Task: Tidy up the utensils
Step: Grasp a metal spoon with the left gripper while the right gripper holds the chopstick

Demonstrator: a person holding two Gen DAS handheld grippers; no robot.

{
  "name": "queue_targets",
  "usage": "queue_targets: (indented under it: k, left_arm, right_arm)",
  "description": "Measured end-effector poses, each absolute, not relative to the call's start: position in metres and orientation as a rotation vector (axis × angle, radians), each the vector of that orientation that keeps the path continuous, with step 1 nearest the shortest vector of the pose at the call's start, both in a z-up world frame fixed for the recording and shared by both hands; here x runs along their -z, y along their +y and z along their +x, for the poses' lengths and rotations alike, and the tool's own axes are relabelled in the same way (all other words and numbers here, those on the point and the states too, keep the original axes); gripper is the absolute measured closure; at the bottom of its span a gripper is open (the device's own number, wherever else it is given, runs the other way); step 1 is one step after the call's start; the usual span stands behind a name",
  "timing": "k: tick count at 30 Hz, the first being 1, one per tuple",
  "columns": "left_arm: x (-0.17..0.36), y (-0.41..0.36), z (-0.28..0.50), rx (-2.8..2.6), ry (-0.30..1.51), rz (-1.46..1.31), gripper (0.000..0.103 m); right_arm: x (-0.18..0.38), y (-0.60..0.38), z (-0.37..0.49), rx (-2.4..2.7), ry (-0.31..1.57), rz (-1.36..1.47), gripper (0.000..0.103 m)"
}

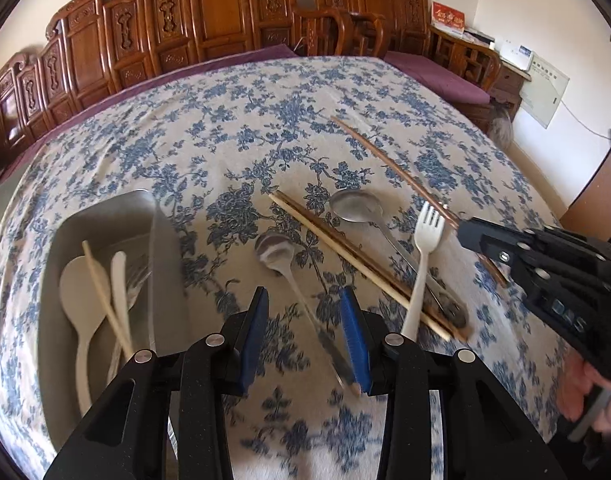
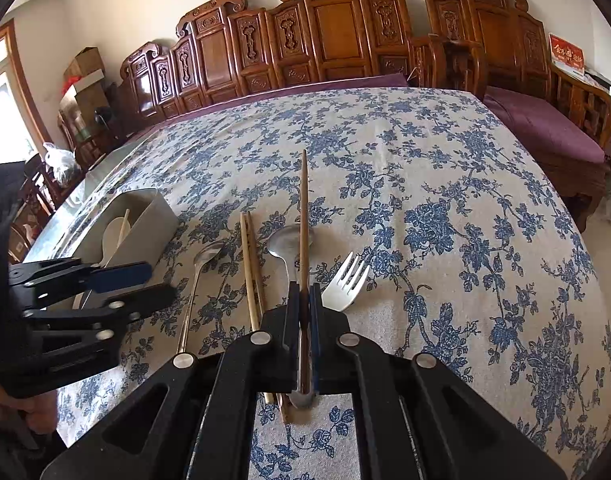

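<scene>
My right gripper (image 2: 304, 300) is shut on a brown chopstick (image 2: 304, 216), which points forward above the table; it also shows in the left wrist view (image 1: 389, 160). My left gripper (image 1: 305, 320) is open over the handle of a small metal spoon (image 1: 289, 264). A pair of light chopsticks (image 1: 345, 248), a large metal spoon (image 1: 355, 206) and a white fork (image 1: 423, 248) lie on the cloth. A grey utensil bin (image 1: 105, 216) at the left holds a white spoon, a chopstick and a fork.
The table wears a blue floral cloth (image 2: 445, 220). Carved wooden benches with purple cushions (image 2: 541, 124) stand behind and to the right. Boxes and bags (image 2: 81, 80) sit at the far left.
</scene>
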State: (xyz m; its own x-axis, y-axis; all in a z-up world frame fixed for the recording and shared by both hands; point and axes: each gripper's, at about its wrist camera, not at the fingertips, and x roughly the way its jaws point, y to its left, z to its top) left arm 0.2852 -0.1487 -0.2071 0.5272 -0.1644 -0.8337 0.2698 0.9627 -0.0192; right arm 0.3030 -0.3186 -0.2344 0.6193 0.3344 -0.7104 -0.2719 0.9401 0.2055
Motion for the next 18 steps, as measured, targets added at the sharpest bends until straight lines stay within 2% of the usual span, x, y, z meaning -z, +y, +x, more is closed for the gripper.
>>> queue_targets:
  k: [3,14,18]
  left_arm:
    - [0.218,-0.152,0.296,0.242,1.02,0.116,0.082]
    - [0.239,-0.156,0.31,0.192,1.075,0.105,0.086]
    - [0.239,-0.154,0.312,0.191,1.07,0.111,0.1]
  right_arm:
    - [0.235,-0.319,0.303,-0.349,0.838,0.086,0.097]
    - [0.236,-0.315,0.305,-0.352,0.837,0.092,0.097]
    - [0.236,-0.315,0.305,-0.354,0.837,0.09,0.097]
